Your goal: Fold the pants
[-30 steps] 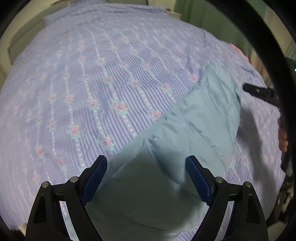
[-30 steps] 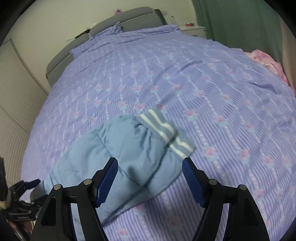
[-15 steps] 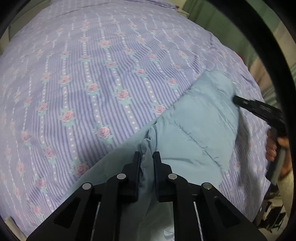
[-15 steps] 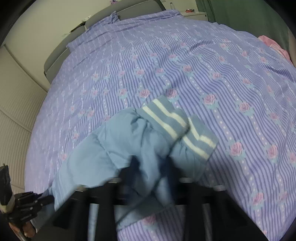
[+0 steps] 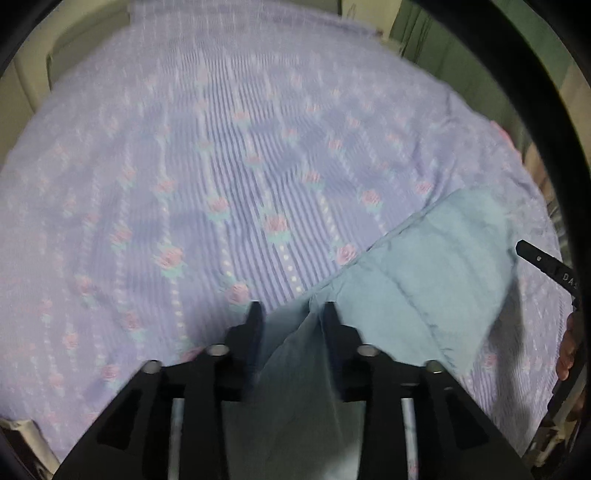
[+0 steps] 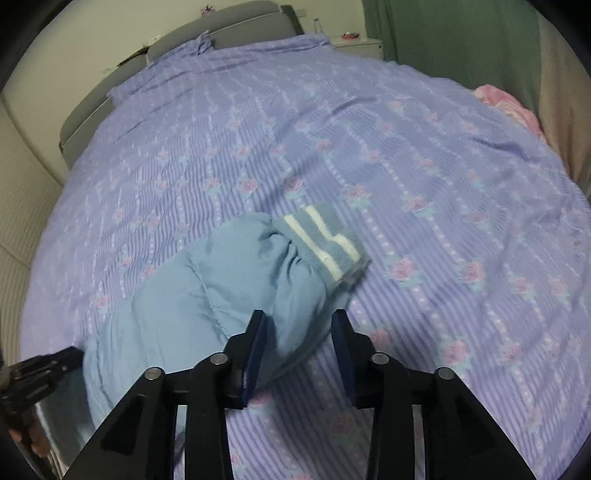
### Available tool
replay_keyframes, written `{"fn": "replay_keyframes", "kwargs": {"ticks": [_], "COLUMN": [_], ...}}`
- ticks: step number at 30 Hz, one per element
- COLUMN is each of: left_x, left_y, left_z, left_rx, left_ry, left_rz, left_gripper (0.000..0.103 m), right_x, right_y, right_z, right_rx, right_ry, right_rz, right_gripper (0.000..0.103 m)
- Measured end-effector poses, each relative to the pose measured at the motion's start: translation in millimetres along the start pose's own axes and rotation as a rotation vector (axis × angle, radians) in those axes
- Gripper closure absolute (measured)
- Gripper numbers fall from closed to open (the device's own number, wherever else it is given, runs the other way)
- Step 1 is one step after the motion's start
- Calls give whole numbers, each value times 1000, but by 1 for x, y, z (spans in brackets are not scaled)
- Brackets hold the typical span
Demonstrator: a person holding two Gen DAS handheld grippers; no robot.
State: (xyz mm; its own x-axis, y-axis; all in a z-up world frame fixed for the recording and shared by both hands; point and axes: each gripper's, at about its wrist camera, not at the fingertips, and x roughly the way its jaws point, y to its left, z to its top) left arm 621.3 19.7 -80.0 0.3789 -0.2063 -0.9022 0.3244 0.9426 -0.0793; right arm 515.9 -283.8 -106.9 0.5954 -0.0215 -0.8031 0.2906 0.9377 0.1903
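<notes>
Light blue padded pants (image 5: 436, 266) lie across the near edge of the bed. In the right wrist view the pants (image 6: 221, 291) end in striped knit cuffs (image 6: 325, 243). My left gripper (image 5: 291, 314) has its jaws partly parted with a fold of the pants' fabric between them; the view is blurred. My right gripper (image 6: 299, 325) is partly open, its left finger (image 6: 255, 332) over the pants' near edge, its right finger over the bedspread. The other gripper shows at the right edge of the left wrist view (image 5: 546, 266) and at the lower left of the right wrist view (image 6: 40, 373).
The bed carries a lilac striped bedspread with roses (image 6: 406, 155). A grey headboard (image 6: 221, 33) stands at the far end. A pink cloth (image 6: 509, 103) lies at the bed's right side by a green curtain (image 6: 443, 33). A nightstand (image 6: 354, 44) stands beyond.
Both grippers shut on the pants half a second ago. Now both have parted their jaws; the right one has drawn back, the left still has fabric between its fingers.
</notes>
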Motion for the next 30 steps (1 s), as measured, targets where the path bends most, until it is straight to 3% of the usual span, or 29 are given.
{"fn": "replay_keyframes", "kwargs": {"ticks": [2,3,7,10,13,16,24,30], "left_x": [-31,-44,-95,-110,-103,-88,-45,-23], "left_y": [3,5,29,58,81,100,136,145], "left_z": [-10,-16,-56,-89,-116,-136,-160,-180], "left_rx": [9,12,-17,-73,-115,-184,-377,-508], "left_ry": [-83,-108,-188,-180,-141,-107,-94,-84], "left_rz": [31,44,72,82,72,16,-124,-193], "left_gripper": [52,51,45,44,44,44,44,37], "right_x": [-24,-39,-68,-76,-74,-66,-40,-31], "right_y": [10,18,51,73,96,115,136,148], "right_z": [-6,-13,-42,-74,-105,-129,-149,-162], "right_rx": [-45,-75,-182,-230,-303,-349,-388,-395], "right_ry": [-45,-67,-39,29,73,111,153,172], "right_rz": [-12,13,132,239,281,304,300,287], "right_gripper": [46,44,42,42,42,42,42,42]}}
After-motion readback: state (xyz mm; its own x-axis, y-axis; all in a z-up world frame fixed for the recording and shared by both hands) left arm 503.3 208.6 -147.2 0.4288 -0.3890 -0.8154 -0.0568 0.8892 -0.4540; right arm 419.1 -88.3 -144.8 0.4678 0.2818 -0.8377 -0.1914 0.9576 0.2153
